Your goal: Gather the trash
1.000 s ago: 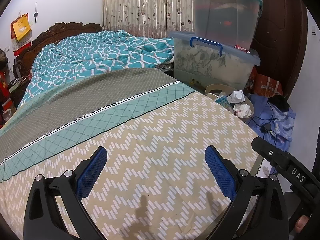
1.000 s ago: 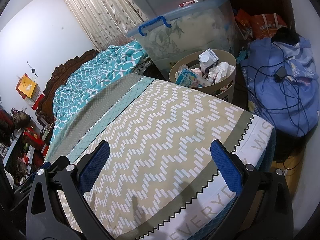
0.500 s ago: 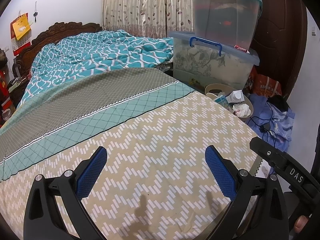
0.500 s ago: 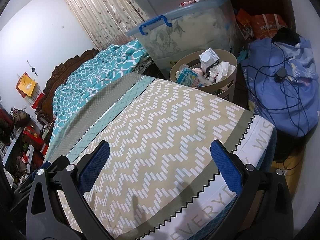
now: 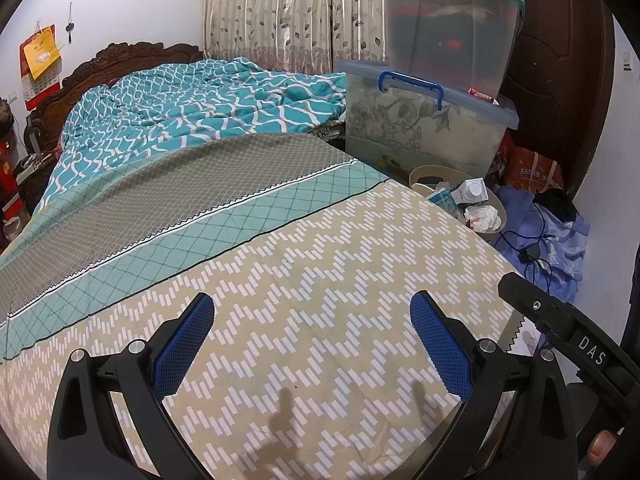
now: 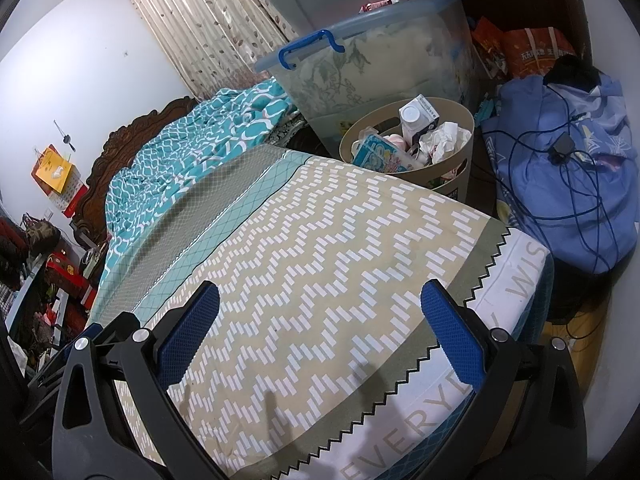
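Both blue-padded grippers, left (image 5: 310, 338) and right (image 6: 320, 326), stay released and empty at lower frame; round beige wastebasket (image 6: 456, 176), upper right, sits full; nothing has shifted; collection looks finished.

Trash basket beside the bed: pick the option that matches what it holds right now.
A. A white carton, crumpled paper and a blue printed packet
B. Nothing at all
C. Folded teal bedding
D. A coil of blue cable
A. In the right wrist view the trash basket holds a white carton, crumpled paper and a blue printed packet, piled up to its rim.
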The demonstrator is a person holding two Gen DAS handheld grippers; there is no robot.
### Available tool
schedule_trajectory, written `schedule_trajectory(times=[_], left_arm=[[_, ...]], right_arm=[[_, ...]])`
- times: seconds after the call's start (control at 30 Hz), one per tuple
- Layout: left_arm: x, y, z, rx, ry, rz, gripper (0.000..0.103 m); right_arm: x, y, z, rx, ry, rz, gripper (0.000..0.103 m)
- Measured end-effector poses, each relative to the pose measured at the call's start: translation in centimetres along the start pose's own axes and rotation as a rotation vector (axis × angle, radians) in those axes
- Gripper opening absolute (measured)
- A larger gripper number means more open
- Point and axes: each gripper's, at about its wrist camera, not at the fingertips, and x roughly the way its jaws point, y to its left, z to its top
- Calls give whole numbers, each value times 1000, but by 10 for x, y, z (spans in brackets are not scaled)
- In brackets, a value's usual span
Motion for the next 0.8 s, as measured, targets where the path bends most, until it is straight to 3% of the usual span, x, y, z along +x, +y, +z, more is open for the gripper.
schedule_trajectory(times=[0.8], left_arm=[[-1, 1, -2, 0, 8, 9, 95]], right_arm=[[-1, 2, 1, -10, -6, -1, 100]])
